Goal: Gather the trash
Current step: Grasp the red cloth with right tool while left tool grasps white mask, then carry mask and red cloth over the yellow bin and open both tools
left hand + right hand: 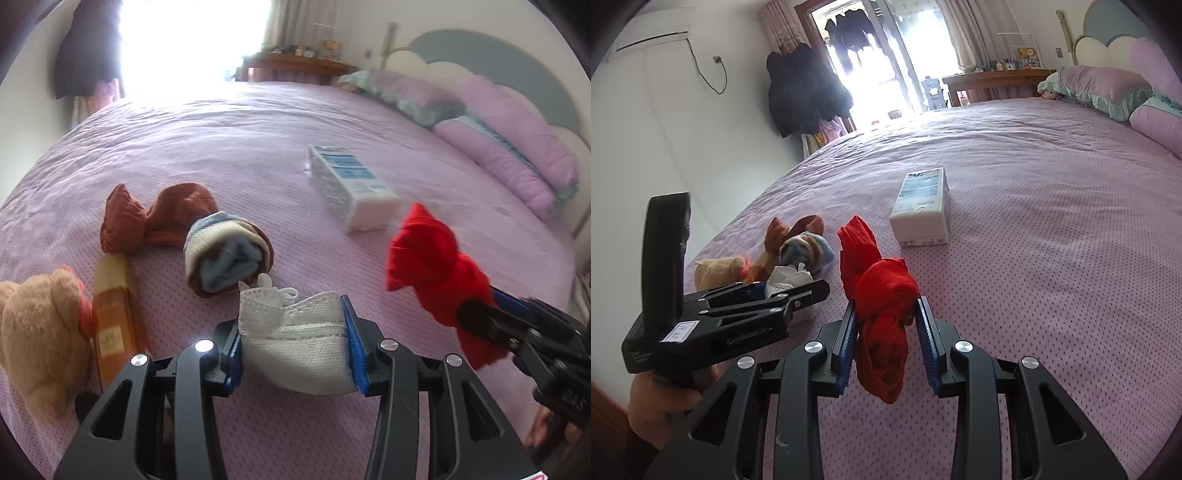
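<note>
My left gripper (293,328) is shut on a white lace sock (295,350) and holds it just above the purple bed; it also shows in the right wrist view (783,286). My right gripper (886,325) is shut on a knotted red sock (881,295), lifted off the bed; it shows in the left wrist view (476,302) with the red sock (424,266). A rust-brown sock (147,218) and a rolled blue, cream and brown sock bundle (225,254) lie on the bed ahead of the left gripper.
A white and blue tissue pack (351,184) lies mid-bed, also in the right wrist view (923,210). An amber bottle (114,314) and a tan teddy bear (40,332) lie at the left. Purple pillows (509,147) line the headboard. The bed edge and wall are at the left.
</note>
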A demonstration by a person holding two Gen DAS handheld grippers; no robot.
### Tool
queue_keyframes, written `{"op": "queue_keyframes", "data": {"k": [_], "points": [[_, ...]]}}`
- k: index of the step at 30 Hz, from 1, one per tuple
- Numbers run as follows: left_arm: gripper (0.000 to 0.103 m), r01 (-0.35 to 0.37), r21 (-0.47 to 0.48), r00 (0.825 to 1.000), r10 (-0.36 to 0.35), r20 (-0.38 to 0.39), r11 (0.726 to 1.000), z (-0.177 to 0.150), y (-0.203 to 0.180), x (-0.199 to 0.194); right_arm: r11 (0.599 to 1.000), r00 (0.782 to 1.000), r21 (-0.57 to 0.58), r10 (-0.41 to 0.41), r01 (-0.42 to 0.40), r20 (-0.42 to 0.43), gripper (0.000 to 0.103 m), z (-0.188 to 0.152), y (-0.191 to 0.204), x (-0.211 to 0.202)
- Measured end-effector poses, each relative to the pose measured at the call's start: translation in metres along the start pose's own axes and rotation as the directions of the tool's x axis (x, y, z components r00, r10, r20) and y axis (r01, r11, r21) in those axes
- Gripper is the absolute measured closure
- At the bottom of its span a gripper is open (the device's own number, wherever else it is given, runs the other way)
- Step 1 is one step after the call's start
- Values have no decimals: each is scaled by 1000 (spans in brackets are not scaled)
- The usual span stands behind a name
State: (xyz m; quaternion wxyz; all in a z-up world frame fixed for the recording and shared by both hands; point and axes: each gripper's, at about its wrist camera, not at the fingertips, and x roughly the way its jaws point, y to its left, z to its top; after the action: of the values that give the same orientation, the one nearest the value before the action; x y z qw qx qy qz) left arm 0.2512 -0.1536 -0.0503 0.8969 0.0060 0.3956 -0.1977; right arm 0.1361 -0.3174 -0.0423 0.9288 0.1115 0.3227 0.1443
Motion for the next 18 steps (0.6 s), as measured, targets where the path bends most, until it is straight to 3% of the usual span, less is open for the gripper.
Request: {"op": "queue_keyframes", "data": {"k": [11, 18], "points": [[58, 172, 71, 985, -174, 13, 982, -31, -44, -31, 999, 999, 18, -35, 34, 25, 72, -34, -4, -53], [58, 276, 136, 961, -278, -3, 952, -51, -87, -45, 995, 994, 52, -92, 89, 52, 72, -69, -16, -104]]}}
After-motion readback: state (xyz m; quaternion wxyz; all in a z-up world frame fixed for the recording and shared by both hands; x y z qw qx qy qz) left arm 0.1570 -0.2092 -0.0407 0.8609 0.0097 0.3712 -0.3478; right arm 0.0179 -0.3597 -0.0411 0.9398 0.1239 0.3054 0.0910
